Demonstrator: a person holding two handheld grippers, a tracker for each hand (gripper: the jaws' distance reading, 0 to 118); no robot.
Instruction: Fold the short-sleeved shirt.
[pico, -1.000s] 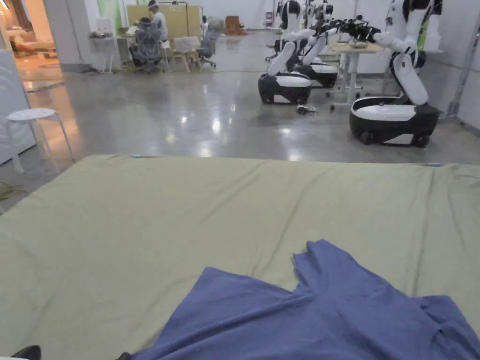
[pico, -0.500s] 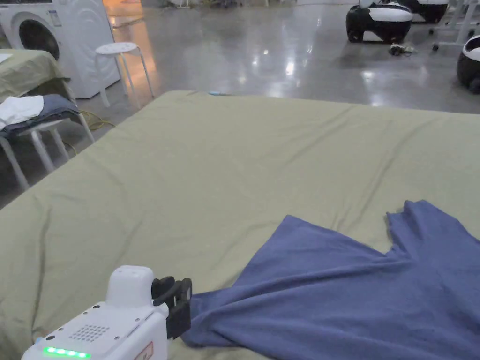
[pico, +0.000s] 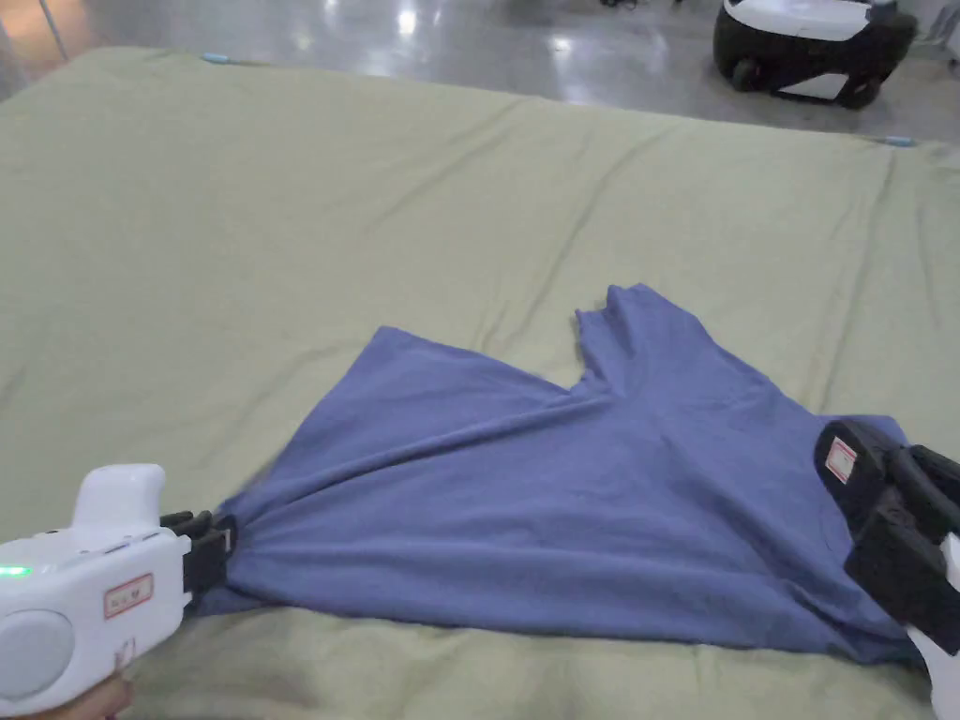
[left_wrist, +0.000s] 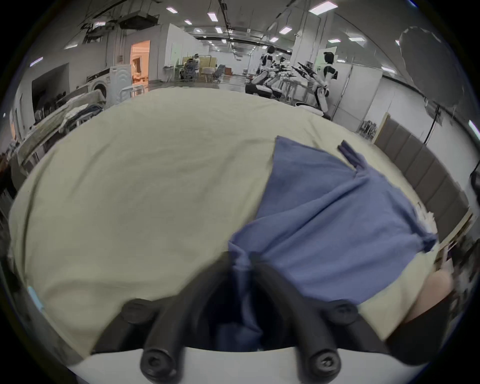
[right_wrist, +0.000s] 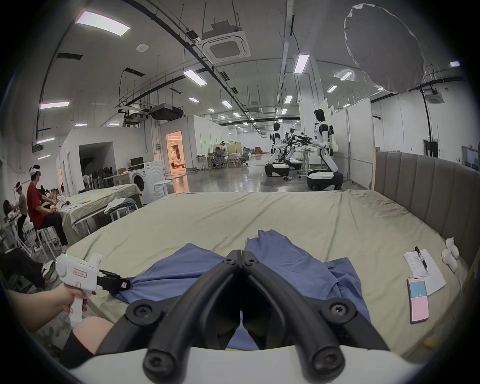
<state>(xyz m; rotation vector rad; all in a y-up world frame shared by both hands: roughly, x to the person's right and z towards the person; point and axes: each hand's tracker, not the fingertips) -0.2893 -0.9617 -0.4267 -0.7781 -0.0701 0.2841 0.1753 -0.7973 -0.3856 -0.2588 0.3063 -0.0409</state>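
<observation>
A blue short-sleeved shirt (pico: 562, 487) lies spread and creased on the green sheet of a bed (pico: 375, 187), with one sleeve (pico: 647, 328) pointing away from me. My left gripper (pico: 214, 548) is at the shirt's near left corner, shut on the cloth. The left gripper view shows blue fabric (left_wrist: 324, 220) bunched between my left gripper's (left_wrist: 240, 262) jaws. My right gripper (pico: 858, 464) hovers over the shirt's right side. In its own view my right gripper (right_wrist: 241, 256) has its jaws closed tip to tip with no cloth between them, and the shirt (right_wrist: 298, 267) lies below.
A phone (right_wrist: 418, 298), a sheet of paper with a pen (right_wrist: 423, 270) and a small white soft thing (right_wrist: 450, 256) lie on the bed's right side by the padded headboard (right_wrist: 428, 181). A wheeled robot base (pico: 816, 37) stands beyond the bed. People sit at a table (right_wrist: 104, 197) to the left.
The head camera has tilted down to the bed. My left gripper reached the shirt's near left corner and closed on it, drawing creases. My right gripper came into the head view.
</observation>
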